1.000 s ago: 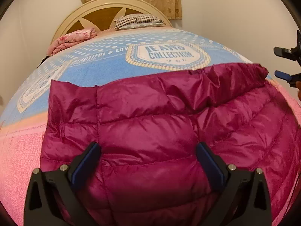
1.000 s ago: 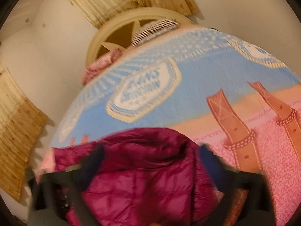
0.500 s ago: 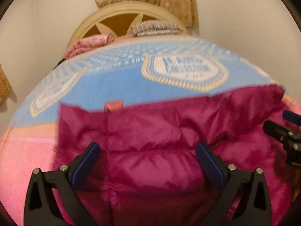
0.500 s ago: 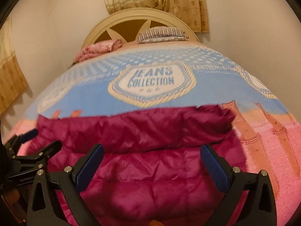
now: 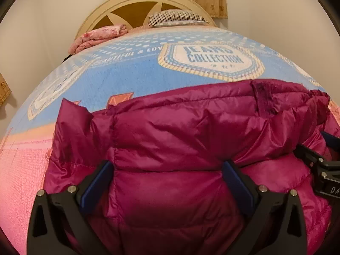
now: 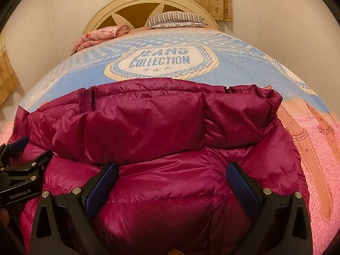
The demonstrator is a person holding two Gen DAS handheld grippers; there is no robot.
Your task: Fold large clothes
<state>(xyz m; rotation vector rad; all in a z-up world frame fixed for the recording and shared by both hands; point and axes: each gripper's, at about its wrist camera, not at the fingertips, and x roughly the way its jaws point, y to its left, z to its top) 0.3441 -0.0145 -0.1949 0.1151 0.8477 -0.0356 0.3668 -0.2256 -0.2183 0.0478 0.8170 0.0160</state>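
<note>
A magenta puffer jacket [image 5: 174,131] lies on the bed, its far part doubled back over the near part in a thick roll [image 6: 148,125]. My left gripper [image 5: 167,170] is open and low over the jacket's left half, the fabric bulging between its blue pads [image 5: 96,182]. Over the right half my right gripper [image 6: 172,170] is likewise open, just short of the roll's edge. Each gripper shows in the other's view: the right gripper [image 5: 323,163] at the right edge, the left gripper [image 6: 19,155] at the left edge.
The bed is covered by a blue and pink blanket [image 6: 244,63] with a "JEANS COLLECTION" badge. At its head are a cream headboard [image 5: 131,10], a striped pillow [image 5: 176,18] and a folded pink quilt [image 5: 97,37]. Walls close in on both sides.
The jacket's far edge has come toward me and now lies as a thick roll over the near part. The right gripper swung in beside the left; both sit lower and closer on the jacket.
</note>
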